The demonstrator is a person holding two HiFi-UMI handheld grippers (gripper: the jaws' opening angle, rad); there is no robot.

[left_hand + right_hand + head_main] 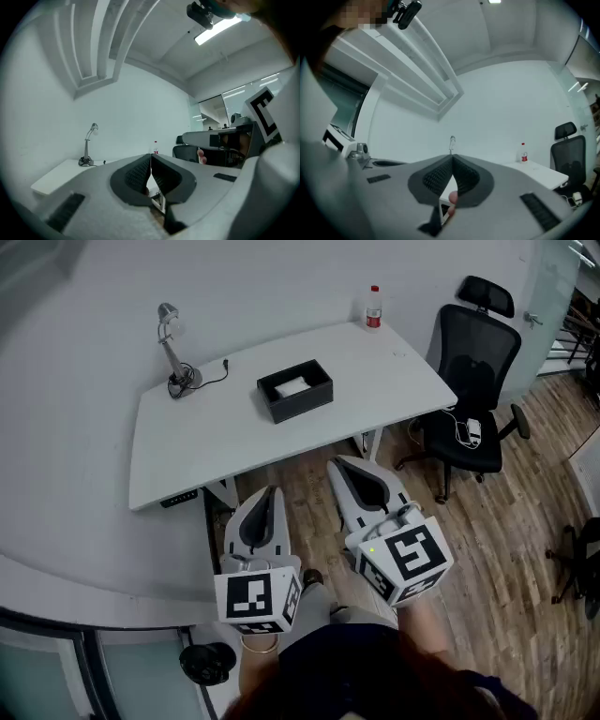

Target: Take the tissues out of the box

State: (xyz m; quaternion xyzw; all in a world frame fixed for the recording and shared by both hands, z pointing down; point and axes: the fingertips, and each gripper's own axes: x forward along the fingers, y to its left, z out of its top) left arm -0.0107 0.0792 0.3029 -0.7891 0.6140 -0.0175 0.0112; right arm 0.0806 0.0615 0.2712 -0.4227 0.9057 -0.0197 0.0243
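With the left gripper [269,493] and right gripper [337,465] both closed on nothing, short of the worktop's [206,442] near edge, reaching unopened for the tissues [292,386] would probably just shove the mid-worktop box [302,405].

Open black box [302,405], white tissues [292,386] inside

Office. White rectangular desk [187,451] with a silver gooseneck desk lamp [174,352], black mesh swivel chair with headrest [473,381] beside it, on wood-plank floor [506,549]. Glass partition walls [243,101] and a ceiling strip light [220,29] show in the left gripper view.
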